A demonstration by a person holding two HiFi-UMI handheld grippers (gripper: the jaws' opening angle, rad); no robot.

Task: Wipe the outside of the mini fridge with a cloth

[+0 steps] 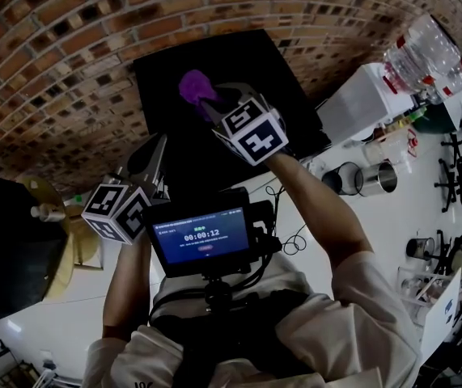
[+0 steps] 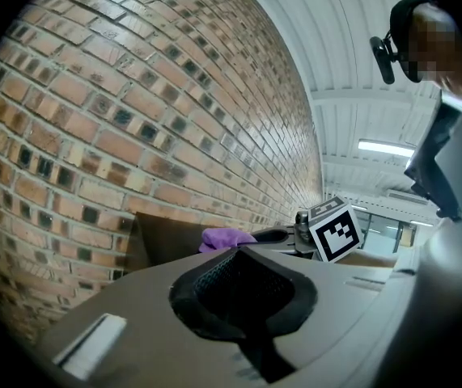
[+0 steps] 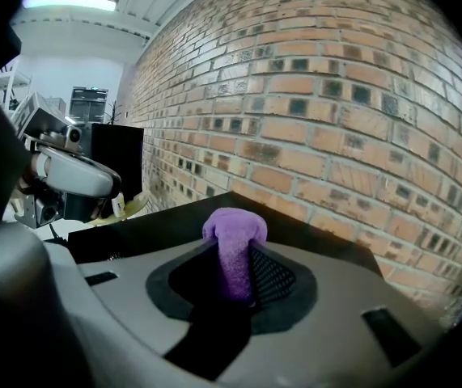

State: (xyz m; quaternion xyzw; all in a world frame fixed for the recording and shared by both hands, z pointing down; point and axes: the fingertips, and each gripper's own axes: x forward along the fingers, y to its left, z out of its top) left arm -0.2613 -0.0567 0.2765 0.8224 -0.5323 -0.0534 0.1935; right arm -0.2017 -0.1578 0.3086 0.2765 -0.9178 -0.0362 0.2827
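Brick wall (image 1: 52, 71), right arm (image 1: 328, 217) outstretched, right claw (image 3: 233, 281) pinching cloth (image 3: 235, 229) over mini fridge (image 1: 243, 59)

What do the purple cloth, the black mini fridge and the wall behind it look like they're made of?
The purple cloth looks like soft fuzzy fabric, likely microfibre, from its nap. The mini fridge is smooth black, painted metal or plastic; can't tell. The wall is rough brick with mortar joints.

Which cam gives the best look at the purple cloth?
Right gripper view: the purple cloth sits centred and large, clamped in the right gripper. Head view shows it as a small tuft over the mini fridge. Left gripper view shows only a distant sliver past its own jaws.
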